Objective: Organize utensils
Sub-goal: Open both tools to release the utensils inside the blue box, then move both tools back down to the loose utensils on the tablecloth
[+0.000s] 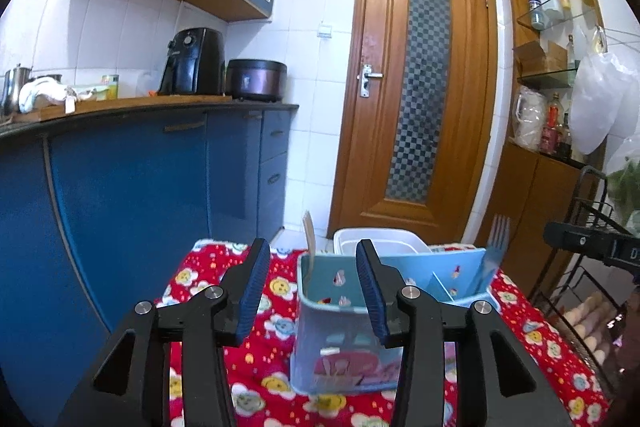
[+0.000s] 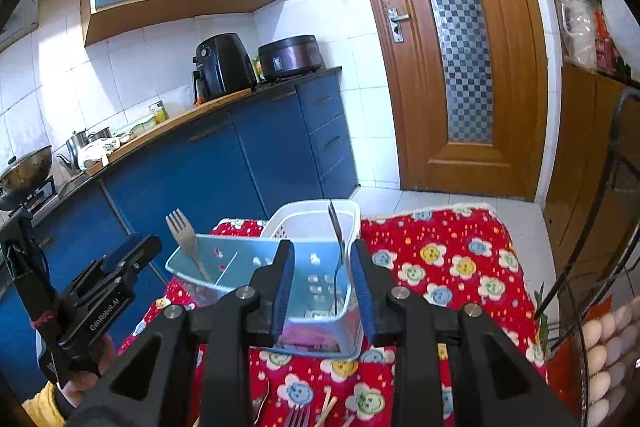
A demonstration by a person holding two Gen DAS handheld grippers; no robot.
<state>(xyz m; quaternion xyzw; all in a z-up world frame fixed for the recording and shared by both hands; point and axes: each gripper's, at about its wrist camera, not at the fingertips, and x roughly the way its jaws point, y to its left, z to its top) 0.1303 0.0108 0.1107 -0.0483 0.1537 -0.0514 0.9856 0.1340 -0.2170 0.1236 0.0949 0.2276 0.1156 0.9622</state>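
My left gripper (image 1: 310,293) hangs with its jaws spread wide, blue pads (image 1: 256,287) facing each other, nothing between them. My right gripper (image 2: 323,289) is likewise parted and holds nothing. In the right view, the left gripper sits low at the left, gripped by a hand (image 2: 86,383).

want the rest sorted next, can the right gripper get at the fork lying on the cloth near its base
Probably yes. The fork lies on the red cloth just below the open right gripper, with nothing over it; the gripper would have to pull back and tip down from the blue holder.

A red flowered cloth (image 2: 440,259) carries the blue utensil caddy (image 2: 256,267) and white basket (image 2: 312,215).
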